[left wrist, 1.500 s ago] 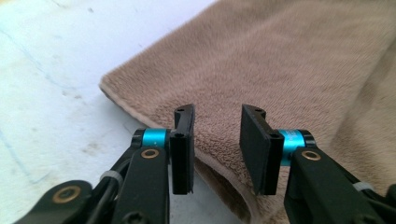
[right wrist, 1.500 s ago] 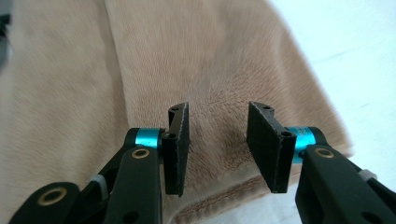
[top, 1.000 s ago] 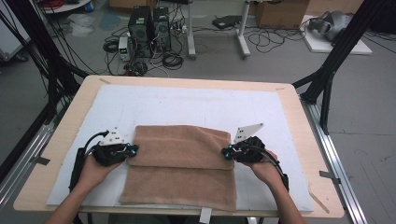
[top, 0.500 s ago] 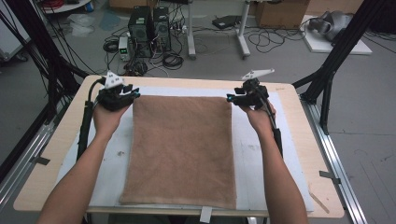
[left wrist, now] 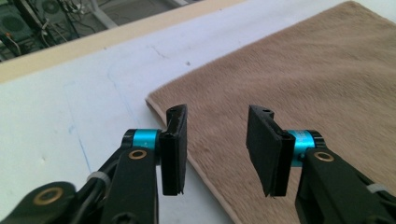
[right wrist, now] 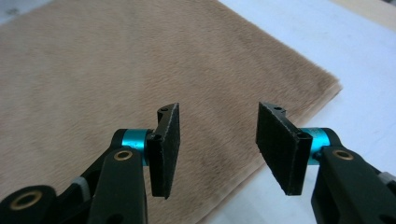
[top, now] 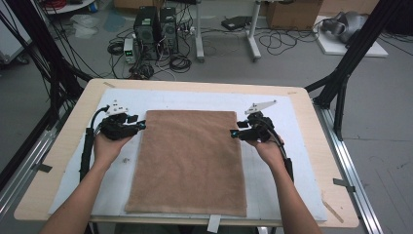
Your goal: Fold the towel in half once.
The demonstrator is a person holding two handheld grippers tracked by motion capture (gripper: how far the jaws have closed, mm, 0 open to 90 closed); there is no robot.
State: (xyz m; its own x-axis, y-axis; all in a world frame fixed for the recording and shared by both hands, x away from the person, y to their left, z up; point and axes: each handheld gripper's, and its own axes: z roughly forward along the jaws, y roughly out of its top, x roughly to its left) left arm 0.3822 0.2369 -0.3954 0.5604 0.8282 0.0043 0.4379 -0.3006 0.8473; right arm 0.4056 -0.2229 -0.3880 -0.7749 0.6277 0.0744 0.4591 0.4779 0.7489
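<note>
While spread flat across the white mat (top: 272, 105) on the bench (top: 63, 146), long side running away from the person, looks every bit a soft, limp towel (top: 190, 161): brown, plush, light, no stiffness to speak of. Likely to sag and fold under its own weight once lifted, so best taken at two points together. Neither fragile nor slippery, by the look of it. Plenty of bite for the pads in that pile, but beware a shallow pinch catching only the nap.

Left tool (top: 139, 126) just beside the far left corner, about half open, jaws having just been opening, nothing clamped. In the left gripper view, towel edge running below the gap between the jaws, pads clear of it. Right tool (top: 237, 132) at the right edge near the far right corner, likewise half open, jaws having just been opening, holding nothing. In the right gripper view, edge again under the gap, pads not pressing.

For a next hold, probably take the corners or the hem, one per tool. Slide one jaw under the edge, keep the other above, close on the whole thickness. Avoid grabbing mid-field: only a bunched tuft to be had there. Lift both sides evenly and keep the cloth taut between, or expect a drooping middle and a crooked fold.
</note>
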